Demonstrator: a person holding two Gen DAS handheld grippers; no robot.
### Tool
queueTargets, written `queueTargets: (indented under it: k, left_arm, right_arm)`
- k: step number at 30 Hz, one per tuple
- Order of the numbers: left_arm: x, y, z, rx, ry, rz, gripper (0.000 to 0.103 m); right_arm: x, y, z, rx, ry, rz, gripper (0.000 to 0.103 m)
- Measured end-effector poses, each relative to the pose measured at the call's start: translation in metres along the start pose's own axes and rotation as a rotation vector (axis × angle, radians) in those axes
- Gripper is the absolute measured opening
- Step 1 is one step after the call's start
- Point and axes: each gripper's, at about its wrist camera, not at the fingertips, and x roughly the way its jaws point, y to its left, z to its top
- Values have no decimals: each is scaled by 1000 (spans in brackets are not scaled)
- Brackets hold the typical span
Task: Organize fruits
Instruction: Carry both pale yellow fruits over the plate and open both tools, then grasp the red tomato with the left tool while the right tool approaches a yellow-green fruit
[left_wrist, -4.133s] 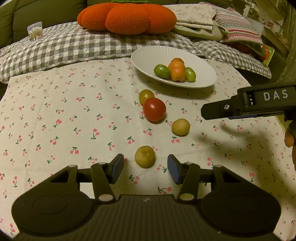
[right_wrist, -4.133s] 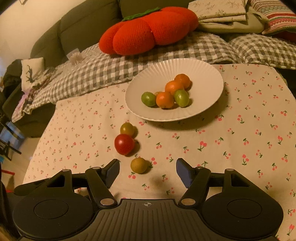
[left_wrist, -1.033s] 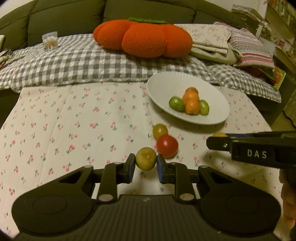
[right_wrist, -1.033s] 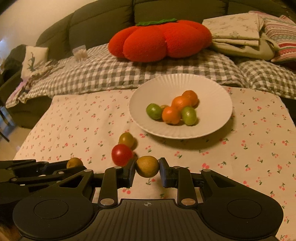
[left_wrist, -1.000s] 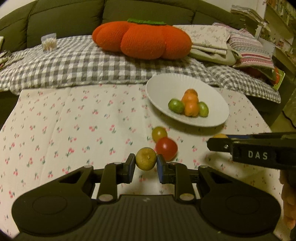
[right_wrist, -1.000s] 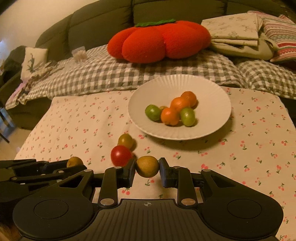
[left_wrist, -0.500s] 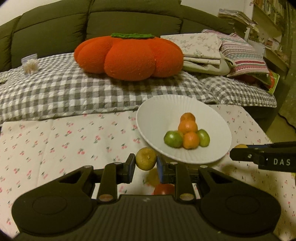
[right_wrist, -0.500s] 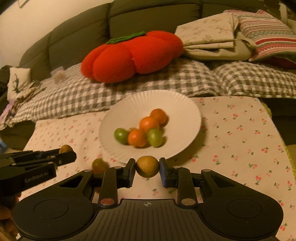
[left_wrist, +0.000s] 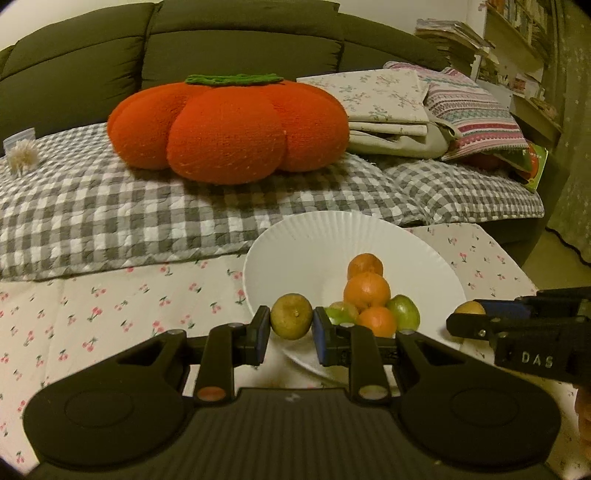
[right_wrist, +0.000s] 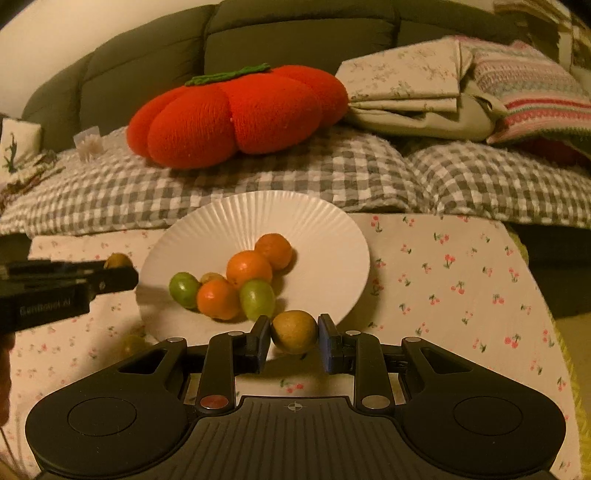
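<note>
Yellow-green fruit (left_wrist: 291, 320) sits clamped between the left gripper (left_wrist: 290, 334) pads, at the white plate's (left_wrist: 332, 236) near rim. Right gripper (right_wrist: 293, 341) likewise clamps a brownish fruit (right_wrist: 294, 331) over the plate's near edge.

Left wrist view: the camera sits behind the left gripper (left_wrist: 291, 330), looking forward and downward along its fingers from close above the near rim of the white plate (left_wrist: 317, 240), which lies at 12 to 1 o'clock; the right gripper (left_wrist: 466, 317) enters at 3 o'clock. Right wrist view: the camera sits behind the right gripper (right_wrist: 294, 332), facing likewise, with the white plate (right_wrist: 295, 210) at 12 o'clock and the left gripper (right_wrist: 118, 271) at 9 o'clock. Both views share the plate, the cherry-print cloth (left_wrist: 129, 295), the orange pumpkin cushion (left_wrist: 229, 125) and the sofa (left_wrist: 240, 44).
</note>
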Motion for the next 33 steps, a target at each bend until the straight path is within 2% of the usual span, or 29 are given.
queueTargets:
  k: [11, 14, 17, 19, 24, 27, 33]
  left_arm:
    - [17, 0, -5, 24, 15, -25, 23]
    - [17, 1, -4, 22, 11, -17, 24]
    - [16, 3, -4, 14, 8, -15, 34]
    - [14, 3, -4, 12, 2, -10, 34]
    - [9, 6, -1, -10, -6, -14, 34]
    - [6, 9, 0, -26, -10, -12, 34]
    - [-2, 14, -2, -66, 5, -4, 34]
  right_arm:
    - [16, 2, 0, -102, -31, -18, 26]
    - [17, -1, 0, -101, -37, -3, 29]
    - [15, 1, 1, -102, -44, -7, 37]
    - [14, 2, 1, -110, -53, -16, 37]
    - [13, -3, 3, -89, -53, -35, 37]
    - [10, -8, 6, -54, -52, -46, 41]
    - [2, -9, 10, -24, -54, -33, 43]
